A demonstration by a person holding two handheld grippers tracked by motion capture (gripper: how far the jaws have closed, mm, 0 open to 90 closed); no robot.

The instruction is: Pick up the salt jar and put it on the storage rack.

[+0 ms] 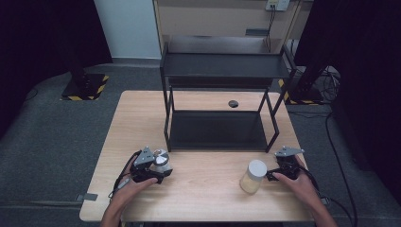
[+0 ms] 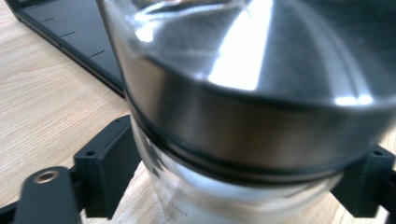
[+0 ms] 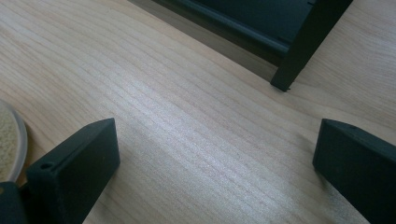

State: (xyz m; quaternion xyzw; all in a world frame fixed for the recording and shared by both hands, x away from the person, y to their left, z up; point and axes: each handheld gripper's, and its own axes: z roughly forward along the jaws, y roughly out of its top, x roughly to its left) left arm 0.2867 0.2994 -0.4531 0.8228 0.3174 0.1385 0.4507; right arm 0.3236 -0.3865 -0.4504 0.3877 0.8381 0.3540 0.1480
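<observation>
So the biggest thing here is the light wooden table (image 1: 198,189), sitting on grey floor. On its far half stands a black two-tier metal shelf rack (image 1: 222,71), both tiers bare, with a small dark round grommet (image 1: 233,103) in the tabletop just behind the lower tier.

Next down in size: a jar with a white lid and pale yellowish grainy stuff inside (image 1: 252,176), standing upright on the near right part of the table. It's just beside the right gripper (image 1: 279,174), on its left, but not between the jaws. In the right gripper view those jaws are spread wide over bare wood, nothing in them, with the jar's edge (image 3: 9,140) peeking in at the left and a rack leg (image 3: 299,51) up ahead.

Then the glass jar with the shiny metal lid (image 1: 161,161), near the rack's front left leg. The left gripper (image 1: 158,171) has it: in the left gripper view the jar's (image 2: 252,116) clear body sits right between the two black jaws just under the lid, both pads look pressed against the glass.
</observation>
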